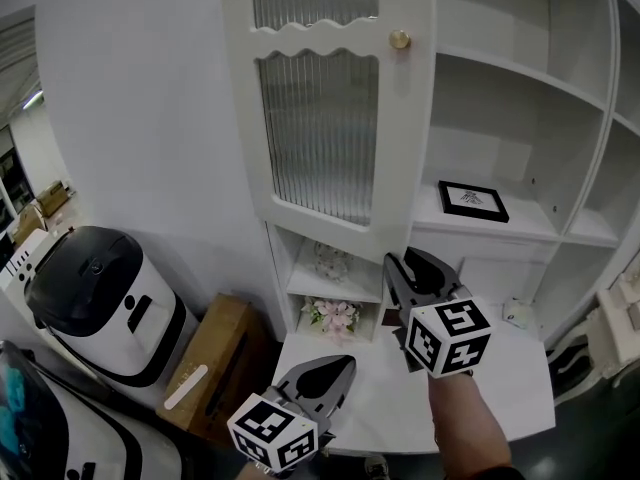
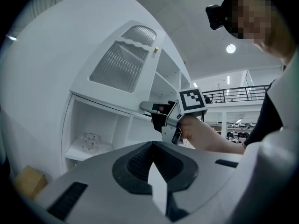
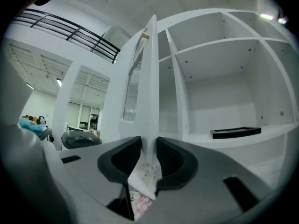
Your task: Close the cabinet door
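Head view shows the cabinet door (image 1: 320,118) standing open, swung out from the left column of the white cabinet (image 1: 520,98). Its long axis is upright. The hinged side is against the cabinet, and the free edge, with a small round brass knob (image 1: 399,39) near the top, points out into the room. The door is a white painted frame with a wavy rail that splits two panes of ribbed, frosted glass.

The right gripper (image 1: 405,261) is just in front of the cabinet's lower left shelves, at the door's bottom free corner. In the right gripper view the door (image 3: 150,78) shows edge-on as a thin white strip running straight down between the right gripper's (image 3: 149,157) dark, ridged jaws, which are clenched on that edge.

The left gripper (image 1: 340,366) hangs lower and farther out from the cabinet, over the white counter (image 1: 500,398) at its foot. In the left gripper view, the left gripper's (image 2: 152,146) jaws are pressed together with nothing between them.

Inside the cabinet's left column a clear glass vessel (image 1: 330,261) sits on a shelf, with pink flowers (image 1: 335,316) on the level below. A flat black-framed picture (image 1: 472,200) lies on a shelf in the cabinet's middle column. To the left of the cabinet stand a brown cardboard box (image 1: 215,363) and a rounded white bin with a black lid (image 1: 100,298).
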`<action>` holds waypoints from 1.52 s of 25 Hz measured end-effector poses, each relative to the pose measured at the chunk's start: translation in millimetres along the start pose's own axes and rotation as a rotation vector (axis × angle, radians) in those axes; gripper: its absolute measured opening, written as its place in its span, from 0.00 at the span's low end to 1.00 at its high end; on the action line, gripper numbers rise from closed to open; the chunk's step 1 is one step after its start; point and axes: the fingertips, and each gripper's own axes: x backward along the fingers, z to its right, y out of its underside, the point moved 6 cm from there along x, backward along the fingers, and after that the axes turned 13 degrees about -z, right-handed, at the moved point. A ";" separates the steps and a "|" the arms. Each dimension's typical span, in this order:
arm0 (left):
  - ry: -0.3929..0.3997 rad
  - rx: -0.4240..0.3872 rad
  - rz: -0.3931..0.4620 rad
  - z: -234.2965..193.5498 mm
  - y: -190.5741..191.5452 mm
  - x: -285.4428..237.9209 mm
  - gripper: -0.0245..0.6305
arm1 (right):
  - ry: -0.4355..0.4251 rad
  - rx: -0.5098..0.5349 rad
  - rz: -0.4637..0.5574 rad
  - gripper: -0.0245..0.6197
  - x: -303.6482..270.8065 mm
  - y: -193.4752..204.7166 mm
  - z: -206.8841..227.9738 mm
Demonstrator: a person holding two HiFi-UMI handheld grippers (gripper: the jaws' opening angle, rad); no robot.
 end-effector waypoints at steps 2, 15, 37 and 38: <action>-0.006 0.005 -0.002 -3.1 -2.2 -8.1 0.04 | -0.005 0.000 0.001 0.20 -4.7 -0.9 7.6; -0.029 0.005 0.000 -22.7 -14.5 -43.2 0.04 | 0.056 0.050 -0.007 0.26 -37.3 -6.3 48.2; -0.069 0.006 0.001 -44.9 -23.3 -40.6 0.04 | 0.094 0.045 -0.010 0.26 -65.6 -12.3 66.6; -0.071 0.005 0.000 -45.4 -23.5 -39.6 0.04 | 0.096 0.044 -0.010 0.26 -65.7 -12.3 66.5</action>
